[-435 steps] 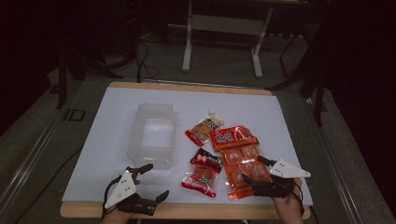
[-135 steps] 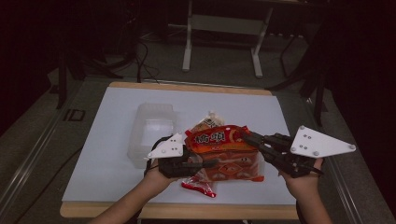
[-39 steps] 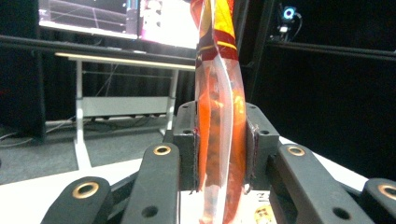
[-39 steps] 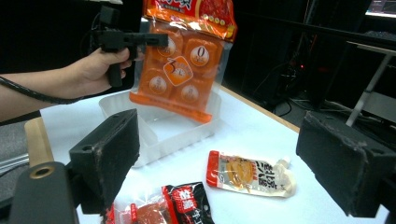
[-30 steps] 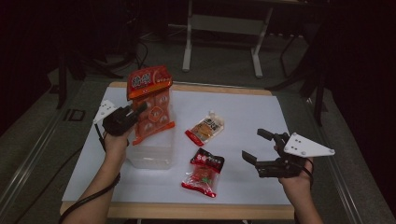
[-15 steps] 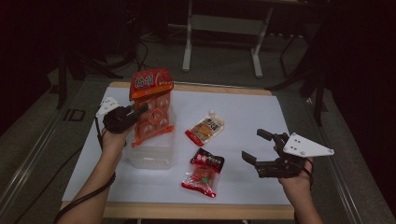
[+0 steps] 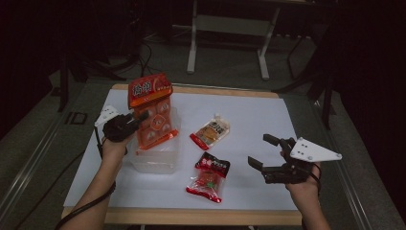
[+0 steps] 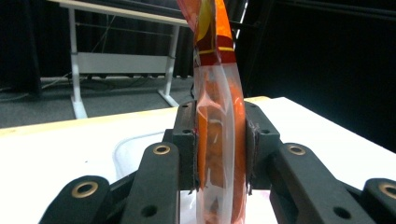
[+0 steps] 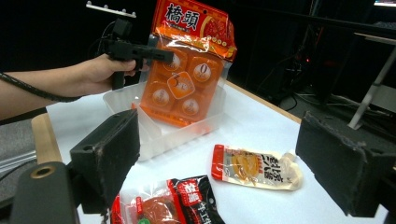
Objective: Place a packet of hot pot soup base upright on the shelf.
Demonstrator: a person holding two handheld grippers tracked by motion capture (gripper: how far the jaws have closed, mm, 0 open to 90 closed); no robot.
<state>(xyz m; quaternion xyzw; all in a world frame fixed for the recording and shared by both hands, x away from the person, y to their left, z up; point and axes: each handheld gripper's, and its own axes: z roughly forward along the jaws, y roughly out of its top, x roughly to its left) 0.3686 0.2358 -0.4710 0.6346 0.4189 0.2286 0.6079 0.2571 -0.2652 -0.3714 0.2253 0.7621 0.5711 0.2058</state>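
My left gripper [image 7: 135,120] is shut on the side of a big orange snack bag [image 7: 152,110] and holds it upright over a clear plastic tub [image 7: 154,160]. In the left gripper view the bag [image 8: 215,60] stands pinched between both pads [image 8: 189,144]. From the right gripper view, the bag [image 9: 187,70] has its lower edge down inside the tub [image 9: 196,128]. My right gripper [image 7: 258,149] hovers open near the table's front right with nothing between its fingers. Its jaws stand wide apart in the right gripper view.
A beige pouch [image 7: 210,132] lies mid-table, right of the tub. A red and black pouch [image 7: 209,176] lies nearer the front edge, left of my right gripper. The white table top [image 7: 253,115] has bare room at the back right. Metal table legs stand on the floor beyond.
The left gripper has sunk slightly with the orange bag, bringing it lower into the tub. The right gripper has stayed where it was.
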